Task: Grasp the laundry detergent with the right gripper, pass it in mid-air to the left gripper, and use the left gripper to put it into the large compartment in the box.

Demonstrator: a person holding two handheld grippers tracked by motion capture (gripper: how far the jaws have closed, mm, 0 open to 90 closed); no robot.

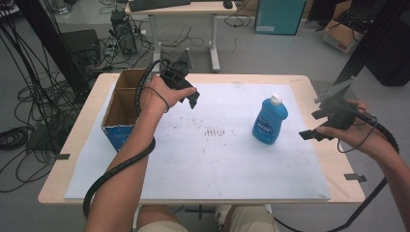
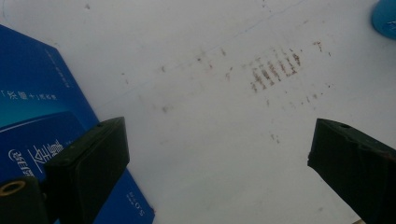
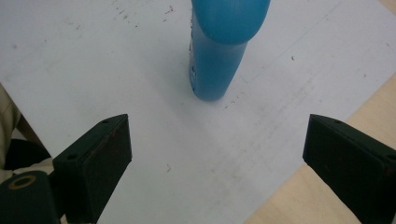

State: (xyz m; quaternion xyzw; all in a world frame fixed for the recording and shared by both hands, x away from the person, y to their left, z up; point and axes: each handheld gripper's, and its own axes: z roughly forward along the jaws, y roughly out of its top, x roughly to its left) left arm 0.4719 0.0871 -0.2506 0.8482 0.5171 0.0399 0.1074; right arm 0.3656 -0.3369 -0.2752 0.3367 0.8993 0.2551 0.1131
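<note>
The blue bottle (image 1: 270, 120) stands upright on the white sheet (image 1: 203, 159), near the right gripper (image 1: 323, 124), whose jaws are wide apart and empty. The left gripper (image 1: 186, 94), beside the box (image 1: 121, 104), is released too.

Blue bottle (image 3: 219, 51) cut by the top edge in the right gripper view, cap out of frame; a mere sliver of blue at the top-right corner in the left gripper view. Label print on bottle (image 1: 269, 122) too small to read from the high view. Cardboard box (image 2: 42, 135) cropped by left and bottom edges in the left gripper view, lettering partly lost behind a jaw. Box interior (image 1: 123, 104) partly screened by left hand (image 1: 157, 94) and cable. Left claw (image 1: 189, 99) mostly covered by that hand. Brown marks on white sheet (image 1: 215, 131) too faint to make out. Far desk (image 1: 183, 7) cut off at top edge.
</note>
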